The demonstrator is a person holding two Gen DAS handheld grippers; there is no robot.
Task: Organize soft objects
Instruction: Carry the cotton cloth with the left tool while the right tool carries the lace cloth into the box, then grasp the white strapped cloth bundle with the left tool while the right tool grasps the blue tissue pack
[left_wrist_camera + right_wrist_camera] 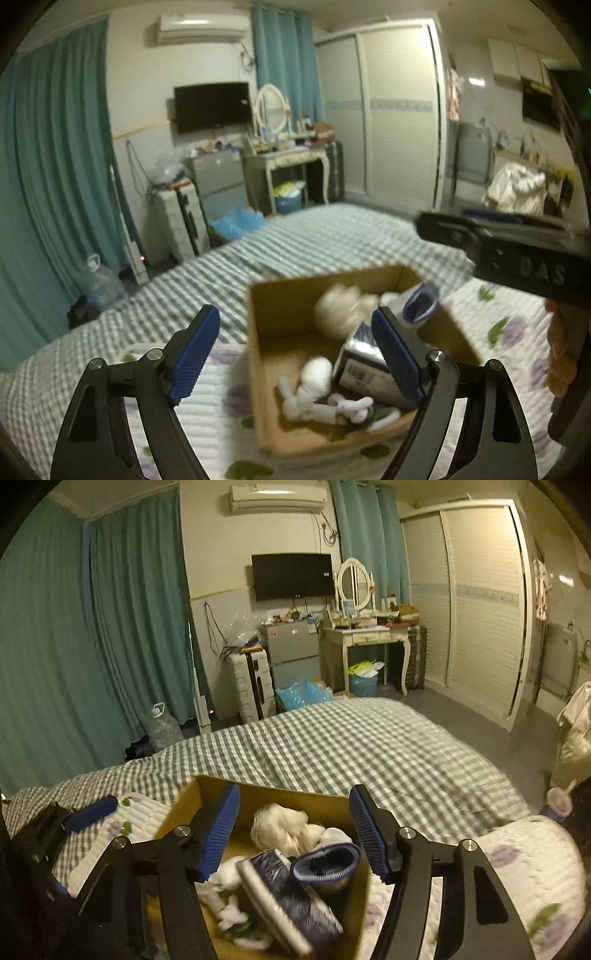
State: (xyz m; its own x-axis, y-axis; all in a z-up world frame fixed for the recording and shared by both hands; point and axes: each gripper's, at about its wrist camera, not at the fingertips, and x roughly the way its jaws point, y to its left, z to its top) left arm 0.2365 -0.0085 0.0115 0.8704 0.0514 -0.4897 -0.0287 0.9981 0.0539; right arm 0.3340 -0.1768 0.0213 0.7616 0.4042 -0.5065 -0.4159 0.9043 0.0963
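An open cardboard box [258, 354] [184, 805] sits on the bed. Inside lie a cream plush toy [343, 310] [284, 827], a small white doll [314, 387] [225, 882], a dark blue slipper [295, 901] [362, 365] and a second blue slipper [325, 860] [421, 302]. My left gripper [295, 354] is open and empty, above the box's left side. My right gripper [295, 834] is open and empty, right above the box. The right gripper's body shows in the left wrist view [517, 258]; the left gripper's blue finger shows in the right wrist view [92, 812].
The box rests on a white quilted pad with purple flowers [509, 332] [517, 864] over a grey checked bedspread [295, 243] [351, 746]. Beyond the bed stand a small fridge [291, 653], a dressing table [369, 635], a wardrobe [476, 602] and teal curtains [74, 627].
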